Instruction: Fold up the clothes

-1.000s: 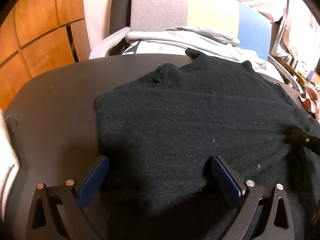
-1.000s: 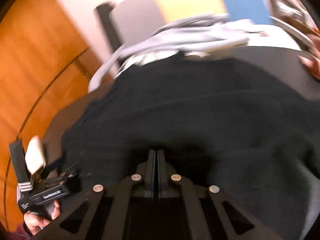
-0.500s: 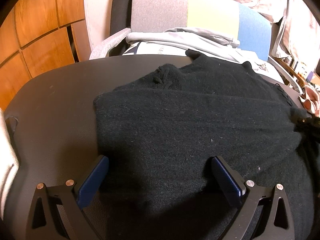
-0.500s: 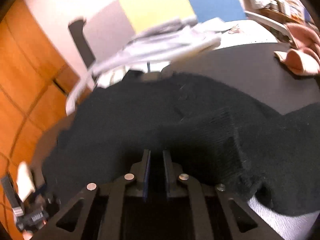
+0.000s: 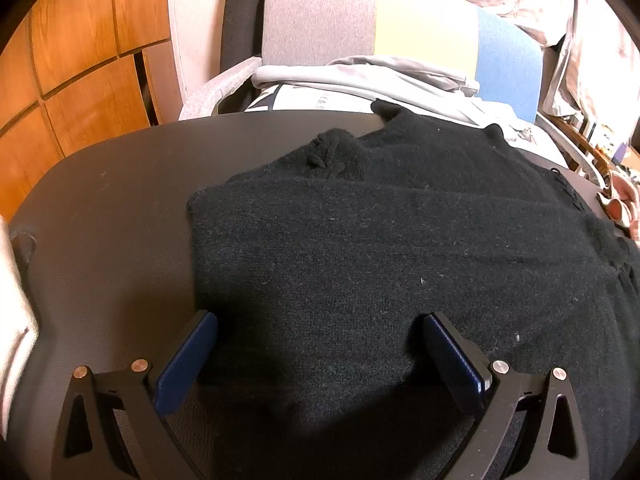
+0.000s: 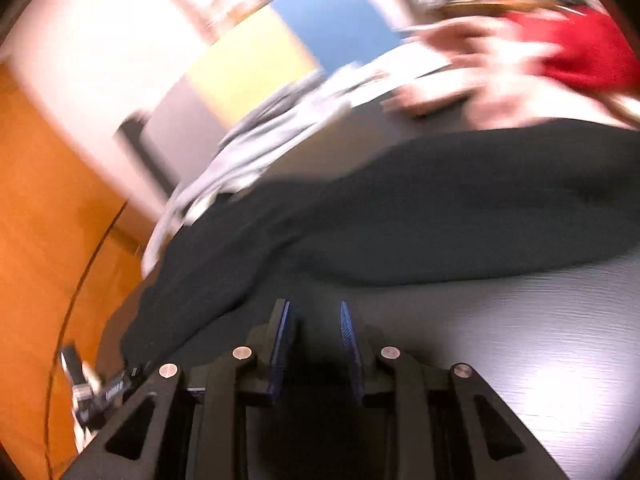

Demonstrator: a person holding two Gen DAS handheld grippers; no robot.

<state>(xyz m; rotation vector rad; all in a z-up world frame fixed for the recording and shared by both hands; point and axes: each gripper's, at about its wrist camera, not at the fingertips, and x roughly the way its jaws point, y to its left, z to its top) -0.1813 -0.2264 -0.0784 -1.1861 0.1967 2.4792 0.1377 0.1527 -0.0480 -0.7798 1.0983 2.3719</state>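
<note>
Black knit sweater (image 5: 380, 264) spread flat across the dark round table (image 5: 120, 216), one side already turned in to a straight edge on the left, far hem hanging off toward the chair heaped with grey clothing (image 5: 360, 76). Left gripper (image 5: 316, 348) parked wide open at the near hem just as a second ago, blue pads either side of the cloth, pinching nothing. Right gripper (image 6: 314, 344) changed most: clamped shut over the sweater a second ago, now with jaws opening, nothing between them, bare table under the pads and the black fabric lying ahead and to the left. Heavy blur in the right wrist view, so a fast sideways swing away from the garment. Judged as a release after dragging the right side over, meaning one fold laid down and the hand now free for the next grip. Pink and red items (image 6: 560, 52) at the table's far right, too smeared to identify. Remaining, probably: another fold to bring the sweater into a compact stack
</note>
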